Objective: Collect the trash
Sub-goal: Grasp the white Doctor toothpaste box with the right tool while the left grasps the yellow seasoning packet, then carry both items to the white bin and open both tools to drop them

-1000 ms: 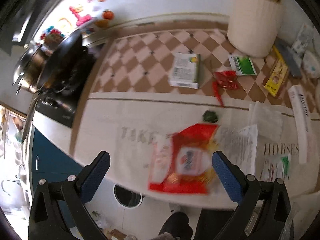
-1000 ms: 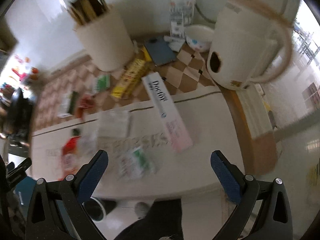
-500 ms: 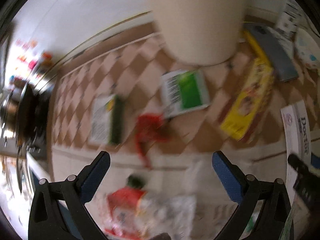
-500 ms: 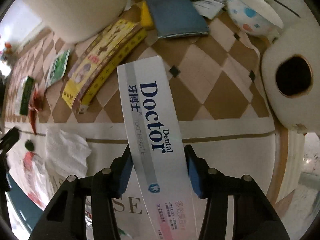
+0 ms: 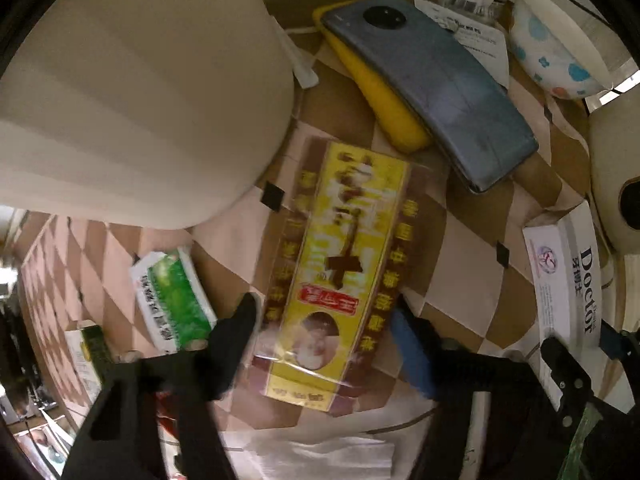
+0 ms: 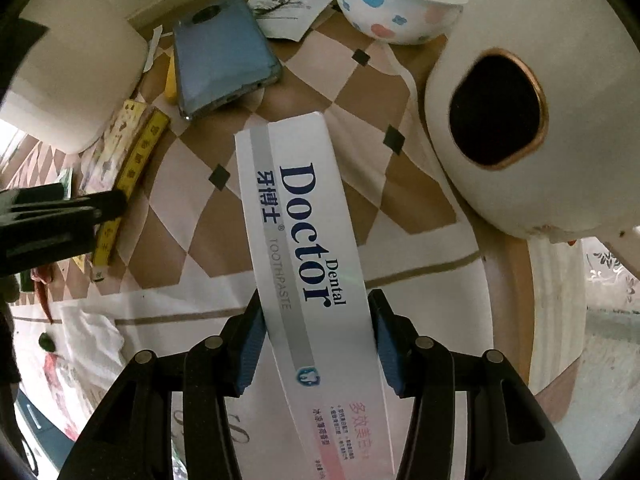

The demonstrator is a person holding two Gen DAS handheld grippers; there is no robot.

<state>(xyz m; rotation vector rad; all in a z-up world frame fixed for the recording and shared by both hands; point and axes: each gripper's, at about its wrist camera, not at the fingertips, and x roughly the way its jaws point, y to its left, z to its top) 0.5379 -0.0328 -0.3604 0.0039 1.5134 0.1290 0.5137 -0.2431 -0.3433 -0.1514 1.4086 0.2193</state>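
Right gripper (image 6: pixel 316 344) shut tight on one white toothpaste box (image 6: pixel 304 264), pads pressed flat on both long sides. Left gripper (image 5: pixel 324 340) closed partway around one yellow packet (image 5: pixel 332 280), fingers down at each side; cannot tell if squeezing yet. Yellow packet just below the big cream holder (image 5: pixel 136 92), toothpaste box well off to its right, on the checked cloth (image 5: pixel 460 248). Could go wrong: packet looks thin and slippery, so may bend or slide out if pinched only at the edges. Could also bump the blue phone (image 5: pixel 432 84) lying just right of the cream holder, on top of a yellow thing, if lifted too fast. Long toothpaste box may swing and hit the white kettle (image 6: pixel 532 128) beside it. Counted: one phone, one spotted bowl (image 6: pixel 400 4), one green packet (image 5: pixel 172 296) below the holder, one small green box (image 5: pixel 90 354).
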